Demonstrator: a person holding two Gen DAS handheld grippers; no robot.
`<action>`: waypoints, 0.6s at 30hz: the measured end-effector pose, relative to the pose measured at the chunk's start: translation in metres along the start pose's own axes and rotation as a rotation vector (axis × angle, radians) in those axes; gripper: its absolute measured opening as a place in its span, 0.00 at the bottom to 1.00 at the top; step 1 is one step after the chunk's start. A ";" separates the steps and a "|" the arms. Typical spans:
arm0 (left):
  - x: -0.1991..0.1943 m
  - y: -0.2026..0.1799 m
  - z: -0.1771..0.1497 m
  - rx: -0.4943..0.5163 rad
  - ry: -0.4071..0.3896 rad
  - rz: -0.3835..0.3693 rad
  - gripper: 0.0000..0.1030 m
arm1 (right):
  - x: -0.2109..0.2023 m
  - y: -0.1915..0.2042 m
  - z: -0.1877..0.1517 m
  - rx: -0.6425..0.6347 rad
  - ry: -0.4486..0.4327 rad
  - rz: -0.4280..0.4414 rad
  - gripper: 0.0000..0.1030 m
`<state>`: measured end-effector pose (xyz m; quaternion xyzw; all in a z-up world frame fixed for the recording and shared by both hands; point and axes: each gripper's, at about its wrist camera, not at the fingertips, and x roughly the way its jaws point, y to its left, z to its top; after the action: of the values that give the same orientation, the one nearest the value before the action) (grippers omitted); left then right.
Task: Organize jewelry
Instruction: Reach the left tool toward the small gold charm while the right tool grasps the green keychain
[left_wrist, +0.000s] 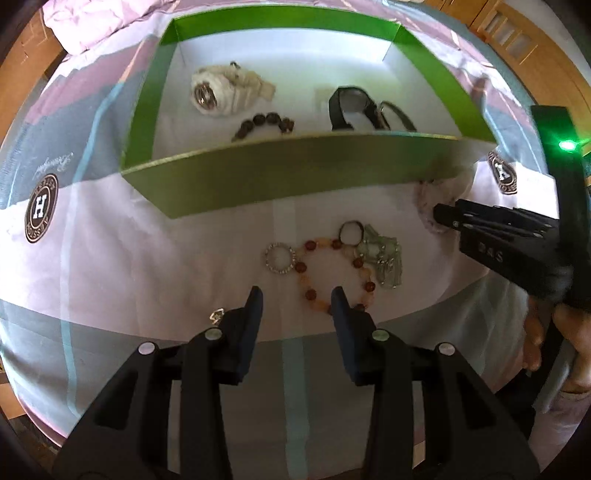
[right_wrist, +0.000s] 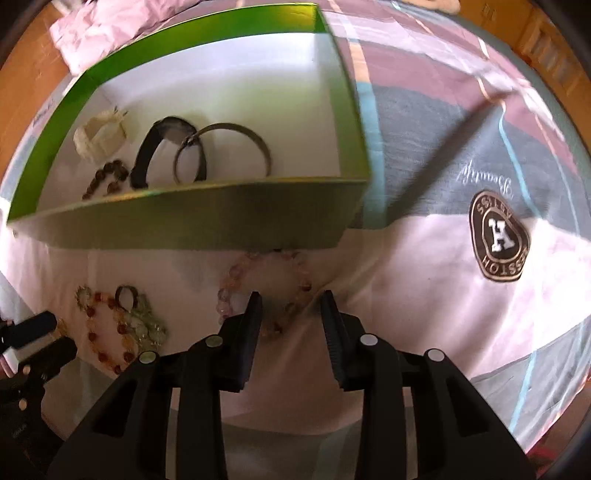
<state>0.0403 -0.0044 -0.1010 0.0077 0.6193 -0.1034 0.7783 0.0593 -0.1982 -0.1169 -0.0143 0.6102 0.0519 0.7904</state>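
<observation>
Jewelry is split between the green box (left_wrist: 295, 173) and the patterned bedspread (left_wrist: 110, 258) in front of it. Reading my left wrist view from left to right, the box already holds a cream-white watch (left_wrist: 221, 92), a dark beaded bracelet (left_wrist: 266, 123) and a black watch (left_wrist: 354, 109); my right wrist view adds a thin metal bangle (right_wrist: 225, 147) beside the black watch. So I judge the sorting partly done.

Still outside, just before the box's near wall, lies a cluster: a small rhinestone ring (left_wrist: 279, 258), an orange-and-red bead bracelet (left_wrist: 332, 273), a dark ring (left_wrist: 351, 232) and a pale green piece (left_wrist: 384, 258), all touching or overlapping. Further right a pale pink bead bracelet (right_wrist: 266, 291) rests against the box wall. A tiny silver item (left_wrist: 218, 315) shows beside my left finger; I cannot tell what it is.

My left gripper (left_wrist: 297, 306) is partly open and holds nothing; its right fingertip overlaps the orange-and-red bracelet's lower arc, though I cannot tell whether it touches. My right gripper (right_wrist: 291, 306) is also partly open, jaws straddling the near side of the pink bracelet with beads between them; the pads do not appear to press on it yet.
</observation>
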 end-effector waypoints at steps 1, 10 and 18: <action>0.002 0.000 0.000 0.002 0.005 0.007 0.38 | -0.002 0.004 -0.004 -0.025 0.016 0.008 0.19; 0.011 0.006 0.001 -0.024 0.034 0.007 0.38 | -0.039 0.015 -0.014 -0.023 -0.068 0.170 0.27; 0.022 0.005 0.000 -0.017 0.060 0.064 0.34 | -0.016 0.065 -0.017 -0.107 -0.045 0.213 0.27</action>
<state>0.0462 -0.0028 -0.1227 0.0241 0.6426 -0.0730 0.7623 0.0322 -0.1365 -0.1036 0.0093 0.5869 0.1684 0.7919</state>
